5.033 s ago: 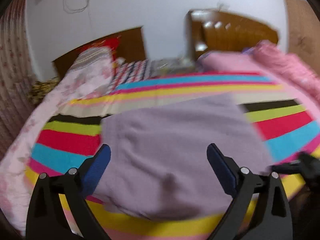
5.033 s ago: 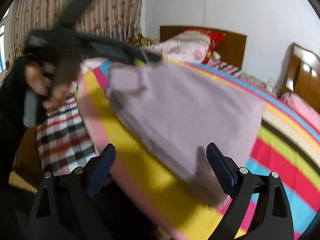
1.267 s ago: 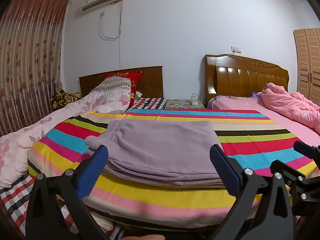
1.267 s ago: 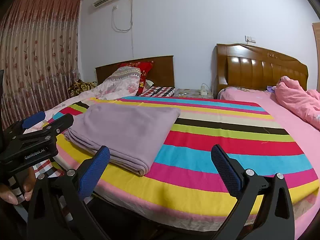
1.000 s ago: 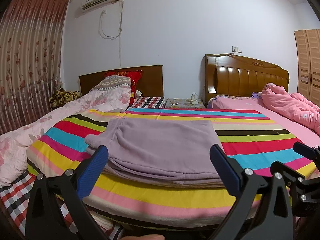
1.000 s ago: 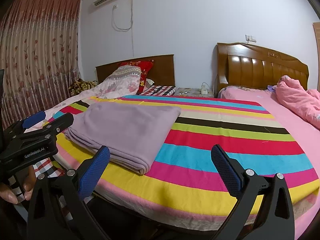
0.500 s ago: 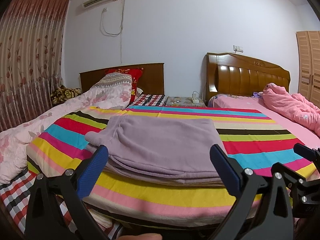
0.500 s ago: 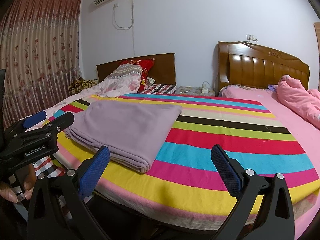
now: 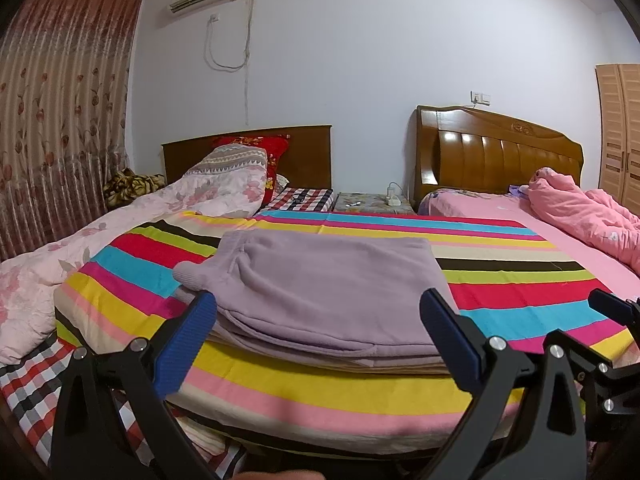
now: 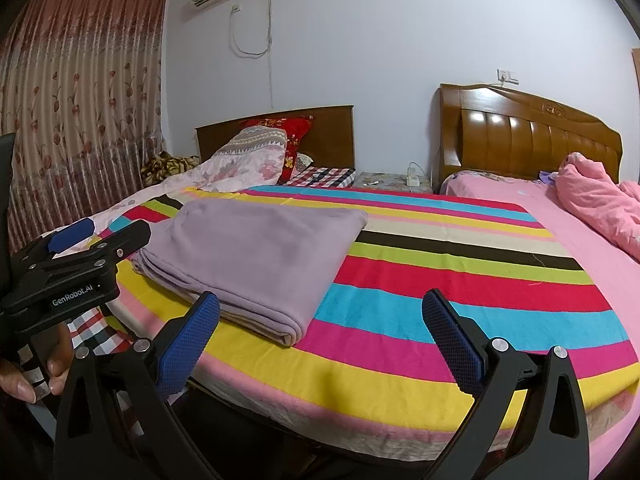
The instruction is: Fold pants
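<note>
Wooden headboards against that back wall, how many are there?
2: a dark brown flat headboard at left behind the pillows, and a lighter carved padded-panel headboard at right behind the pink bed. Nothing suggests a hidden third.

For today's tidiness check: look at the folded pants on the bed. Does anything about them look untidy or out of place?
Mostly neat: the pants lie as a flat stack on the striped blanket. One oddity: a rounded lump of fabric pokes out past the stack's left edge, so that side is not square.

My two views bright and evenly lit, sharp, glare on headboard (image 9: 496, 156) at two o'clock, fisheye-bent, dark-cornered edges
</note>
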Demonstrator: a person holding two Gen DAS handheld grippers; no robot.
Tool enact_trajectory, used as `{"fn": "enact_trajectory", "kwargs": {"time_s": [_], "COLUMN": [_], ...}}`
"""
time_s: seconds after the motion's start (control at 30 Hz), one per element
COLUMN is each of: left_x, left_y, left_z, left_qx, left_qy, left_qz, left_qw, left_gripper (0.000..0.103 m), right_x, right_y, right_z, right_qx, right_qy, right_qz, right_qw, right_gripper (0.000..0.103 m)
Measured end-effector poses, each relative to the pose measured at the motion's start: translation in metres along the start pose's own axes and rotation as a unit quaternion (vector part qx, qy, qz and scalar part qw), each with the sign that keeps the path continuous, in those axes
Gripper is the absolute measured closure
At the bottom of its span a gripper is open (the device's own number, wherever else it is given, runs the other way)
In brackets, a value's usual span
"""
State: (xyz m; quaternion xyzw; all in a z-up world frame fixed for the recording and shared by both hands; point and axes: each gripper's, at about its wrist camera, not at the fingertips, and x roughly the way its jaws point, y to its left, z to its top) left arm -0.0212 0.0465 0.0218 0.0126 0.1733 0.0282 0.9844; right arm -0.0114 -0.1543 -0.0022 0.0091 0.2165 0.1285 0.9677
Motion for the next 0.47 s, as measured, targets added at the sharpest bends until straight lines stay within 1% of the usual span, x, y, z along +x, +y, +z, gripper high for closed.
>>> {"fn": "enact_trajectory", "kwargs": {"time_s": [0.1,0.17,0.3,0.47], "left_x": [-0.001,0.0,0.002,0.005], "left_y": [0.002,0.004,0.008,0.012], "left_z": [0.0,0.0,0.001,-0.001], "left_qx": [-0.008,-0.01,-0.017,-0.025], "left_qy": [-0.003,-0.002,0.0,0.009], "left_qz": [-0.005,0.001,-0.003,0.004], "left_qw": [1.0,0.9999,0.9999,0.9996], "left_gripper": [0.001,0.001,0.001,0.001], "right_x": [-0.001,-0.001,-0.001,-0.001], "right_y": [-0.001,-0.001,-0.001,-0.002], "right_z": [0.001,0.001,0.001,0.001], "right_qx": [-0.002,-0.002,-0.002,-0.001], "right_qy": [0.0,0.0,0.0,0.001], "right_qz": [0.001,0.001,0.001,0.001], "right_qw": [1.0,1.0,1.0,1.0], "right_gripper": [0.005,0.005,0.005,0.005]}}
